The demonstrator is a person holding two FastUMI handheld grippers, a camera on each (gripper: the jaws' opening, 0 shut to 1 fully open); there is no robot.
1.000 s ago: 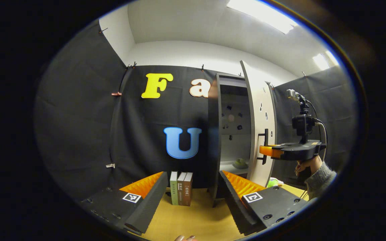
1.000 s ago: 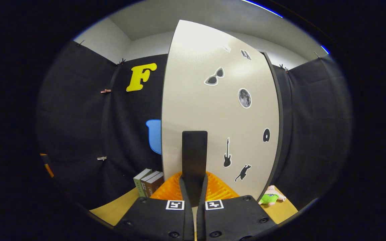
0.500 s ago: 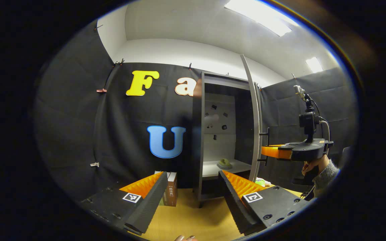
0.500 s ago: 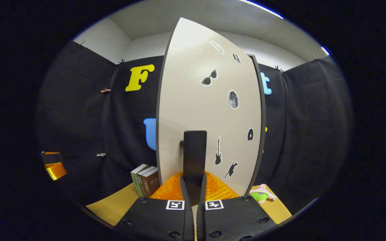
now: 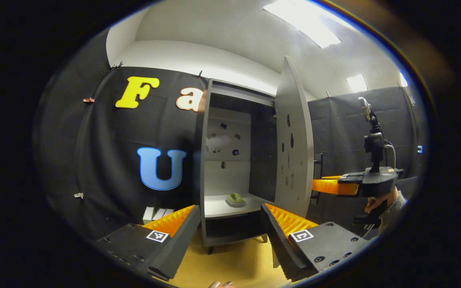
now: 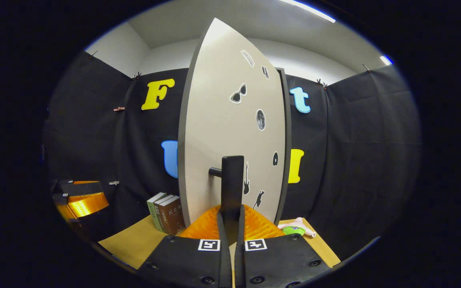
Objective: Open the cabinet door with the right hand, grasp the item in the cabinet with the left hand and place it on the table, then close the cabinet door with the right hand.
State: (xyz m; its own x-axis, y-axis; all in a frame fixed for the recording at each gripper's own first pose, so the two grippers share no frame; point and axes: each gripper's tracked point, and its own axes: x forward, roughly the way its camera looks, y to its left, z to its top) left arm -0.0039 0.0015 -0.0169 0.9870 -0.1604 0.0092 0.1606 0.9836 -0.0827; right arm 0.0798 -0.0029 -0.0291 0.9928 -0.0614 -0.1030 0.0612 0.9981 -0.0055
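The grey cabinet (image 5: pixel 206 160) stands with its pale stickered door (image 5: pixel 294 140) swung wide. A small greenish item (image 5: pixel 235 198) lies on the white shelf (image 5: pixel 218 208) inside. My left gripper (image 5: pixel 228 224) is open and held short of the cabinet, facing its opening with nothing between the fingers. In the right gripper view, my right gripper (image 6: pixel 232 218) is shut on the door's black handle (image 6: pixel 232 180), with the door (image 6: pixel 230 132) right ahead. From the left gripper view, that right gripper (image 5: pixel 326 186) shows at the handle (image 5: pixel 319 168), held by a hand (image 5: pixel 378 200).
Several books (image 6: pixel 166 208) stand on the yellow table (image 6: pixel 130 248) left of the cabinet. A small green and pink plush toy (image 6: pixel 296 229) lies on the table to the door's right. The left gripper (image 6: pixel 80 198) shows at the far left of the right gripper view.
The door has swung further open under the right gripper's pull. The left gripper has turned toward the cabinet opening, so the shelf and item now sit between its fingers' line.
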